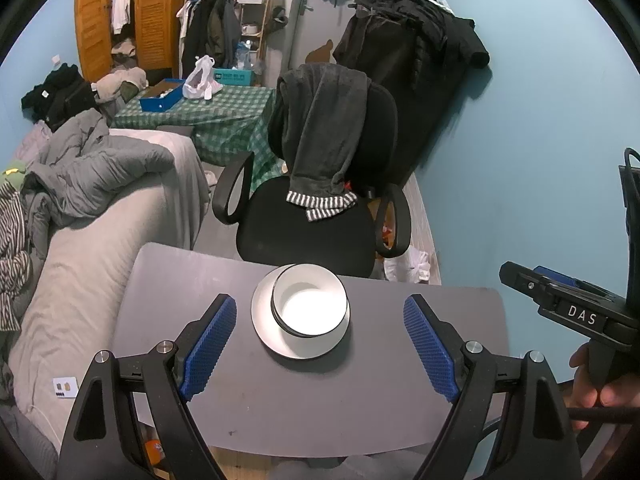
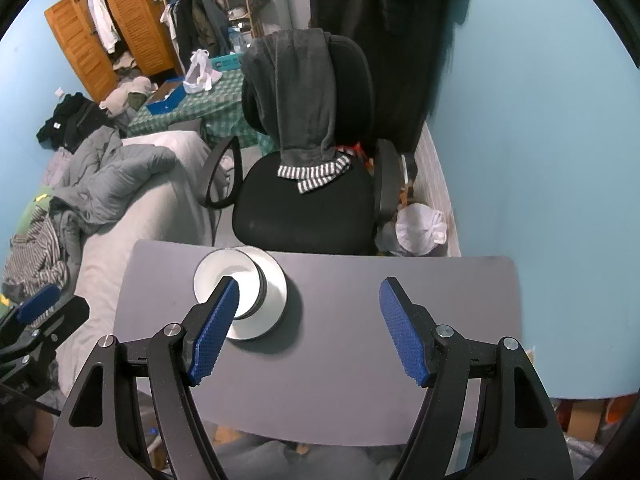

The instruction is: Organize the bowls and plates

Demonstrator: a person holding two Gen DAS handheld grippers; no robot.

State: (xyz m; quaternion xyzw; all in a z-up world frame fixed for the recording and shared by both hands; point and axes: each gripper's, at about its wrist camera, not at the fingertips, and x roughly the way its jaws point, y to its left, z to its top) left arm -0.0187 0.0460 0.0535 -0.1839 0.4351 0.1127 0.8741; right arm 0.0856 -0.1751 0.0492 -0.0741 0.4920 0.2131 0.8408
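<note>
A white bowl point(image 1: 309, 305) with a dark rim sits on a white plate point(image 1: 269, 332) at the far middle of the grey table point(image 1: 304, 404). My left gripper point(image 1: 320, 344) hovers open in front of the stack, its blue pads apart and holding nothing. In the right wrist view the same bowl point(image 2: 228, 272) and plate point(image 2: 276, 296) lie left of centre on the table point(image 2: 340, 360). My right gripper point(image 2: 309, 326) is open and empty; its left pad overlaps the bowl in the picture. The right gripper's body point(image 1: 576, 312) shows at the right edge of the left wrist view.
A black office chair point(image 1: 320, 216) draped with dark clothing stands just behind the table. A grey bed point(image 1: 100, 248) with rumpled bedding lies to the left. The blue wall point(image 1: 540, 160) runs along the right. A person's hand point(image 1: 596, 392) grips the right tool.
</note>
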